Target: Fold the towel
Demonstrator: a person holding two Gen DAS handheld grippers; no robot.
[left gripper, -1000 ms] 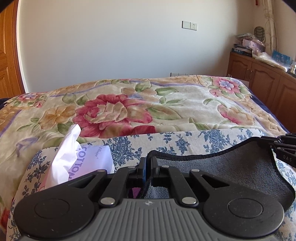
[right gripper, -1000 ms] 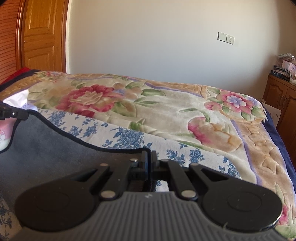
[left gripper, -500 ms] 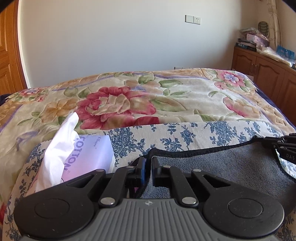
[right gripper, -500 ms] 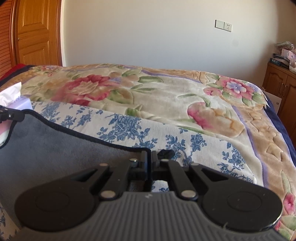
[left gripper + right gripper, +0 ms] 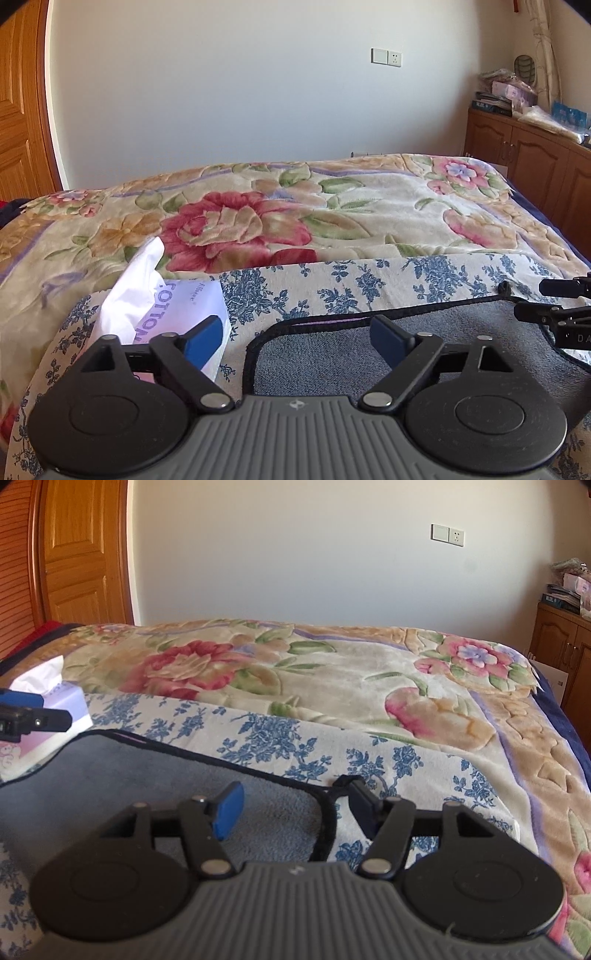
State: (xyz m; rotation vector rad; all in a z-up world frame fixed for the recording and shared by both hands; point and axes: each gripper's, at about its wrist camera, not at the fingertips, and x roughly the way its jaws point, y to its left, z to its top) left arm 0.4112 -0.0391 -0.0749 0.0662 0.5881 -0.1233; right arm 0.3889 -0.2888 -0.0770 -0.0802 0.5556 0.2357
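A grey towel (image 5: 461,321) with black trim lies flat on the blue-flowered sheet (image 5: 332,288). My left gripper (image 5: 295,338) has its jaws opening. The towel's near left corner lies loose between the blue pads, and neither pad presses on it. My right gripper (image 5: 295,806) is opening too, over the towel's (image 5: 147,775) right corner, whose black loop lies by the right finger. Each gripper shows at the edge of the other's view: the right gripper (image 5: 532,301) and the left gripper (image 5: 55,710).
A tissue box (image 5: 184,299) with a white tissue sticking up stands just left of the towel, also visible as the tissue box (image 5: 66,701). A flowered blanket (image 5: 332,214) covers the bed beyond. A wooden cabinet (image 5: 517,155) stands right, a wooden door (image 5: 74,554) left.
Both grippers were shut on the towel's corners, holding the edge raised. The edge has come down onto the sheet, and both sets of jaws have opened and let it go.
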